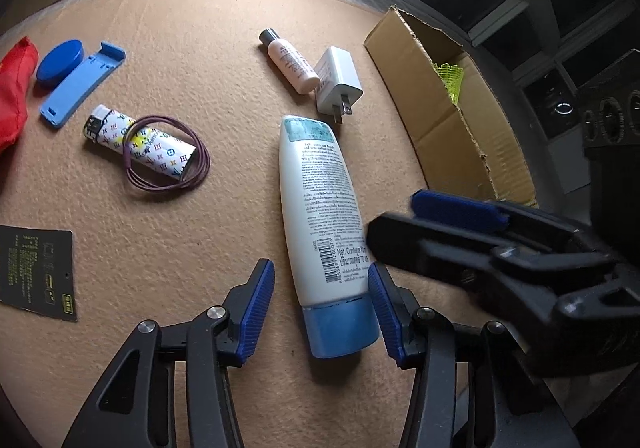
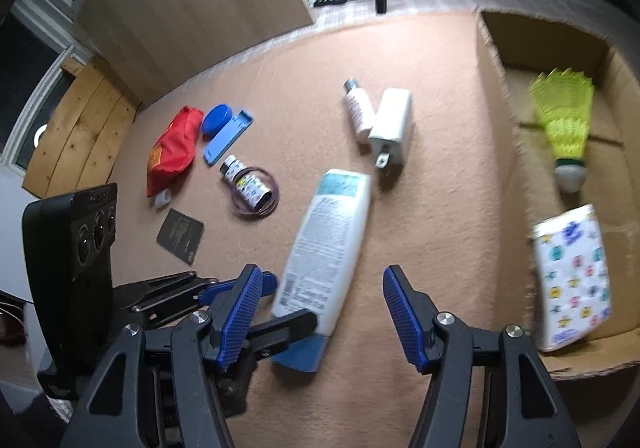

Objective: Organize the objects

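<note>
Blue-padded left claw [image 1: 320,308] stands open astride the blue cap end of the white lotion tube [image 1: 320,207], which lies flat on the tan bench [image 1: 160,248]. Right claw [image 2: 320,312] hangs open, empty, beside the cardboard box [image 2: 492,95].

One white tube [image 1: 320,203], one small pink bottle [image 1: 289,61], one charger plug [image 1: 337,81], one patterned lighter [image 1: 138,141], one purple hair band [image 1: 168,151], one shuttlecock [image 2: 564,123], one tissue pack [image 2: 574,276], one cardboard box [image 2: 490,95], one red pouch [image 2: 174,149], one black card [image 1: 36,272].
</note>
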Available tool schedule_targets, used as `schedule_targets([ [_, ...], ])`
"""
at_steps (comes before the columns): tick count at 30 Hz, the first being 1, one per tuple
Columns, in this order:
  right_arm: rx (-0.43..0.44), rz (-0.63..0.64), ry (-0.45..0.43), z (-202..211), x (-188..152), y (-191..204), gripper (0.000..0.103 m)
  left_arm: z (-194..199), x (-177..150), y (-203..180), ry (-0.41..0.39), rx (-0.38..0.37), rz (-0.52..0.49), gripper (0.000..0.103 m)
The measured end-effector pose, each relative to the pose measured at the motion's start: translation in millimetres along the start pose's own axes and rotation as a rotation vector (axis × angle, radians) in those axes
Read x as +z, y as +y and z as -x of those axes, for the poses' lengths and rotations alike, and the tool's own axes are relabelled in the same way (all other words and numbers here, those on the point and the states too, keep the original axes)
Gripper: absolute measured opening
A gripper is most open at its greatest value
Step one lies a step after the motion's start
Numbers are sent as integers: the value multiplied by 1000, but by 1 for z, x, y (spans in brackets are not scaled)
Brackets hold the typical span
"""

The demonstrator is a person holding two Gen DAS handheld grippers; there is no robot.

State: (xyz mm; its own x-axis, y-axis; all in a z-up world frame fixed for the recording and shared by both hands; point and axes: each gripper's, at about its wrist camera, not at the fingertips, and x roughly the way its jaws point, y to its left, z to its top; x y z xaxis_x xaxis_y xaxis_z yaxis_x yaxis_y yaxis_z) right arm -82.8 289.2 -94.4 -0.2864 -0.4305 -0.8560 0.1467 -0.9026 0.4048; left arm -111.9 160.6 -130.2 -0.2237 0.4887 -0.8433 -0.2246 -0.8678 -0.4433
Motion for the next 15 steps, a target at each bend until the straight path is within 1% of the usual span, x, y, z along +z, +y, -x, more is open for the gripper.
schedule_targets([
  [2, 17, -14, 26, -9, 1, -2, 51, 0, 0, 0, 1, -7, 6, 52],
  [5, 48, -62, 67, -22, 3, -9, 45, 1, -1, 0, 0, -8, 5, 52],
  [10, 56, -78, 108, -35, 3, -13, 43, 2, 0, -2, -1, -14, 5, 47],
  [12, 72, -87, 117, -37, 3, -14, 42, 3, 0, -2, -2, -16, 6, 45],
  [15, 74, -81, 119, -39, 4, -13, 42, 5, 0, -2, -2, -15, 7, 45],
])
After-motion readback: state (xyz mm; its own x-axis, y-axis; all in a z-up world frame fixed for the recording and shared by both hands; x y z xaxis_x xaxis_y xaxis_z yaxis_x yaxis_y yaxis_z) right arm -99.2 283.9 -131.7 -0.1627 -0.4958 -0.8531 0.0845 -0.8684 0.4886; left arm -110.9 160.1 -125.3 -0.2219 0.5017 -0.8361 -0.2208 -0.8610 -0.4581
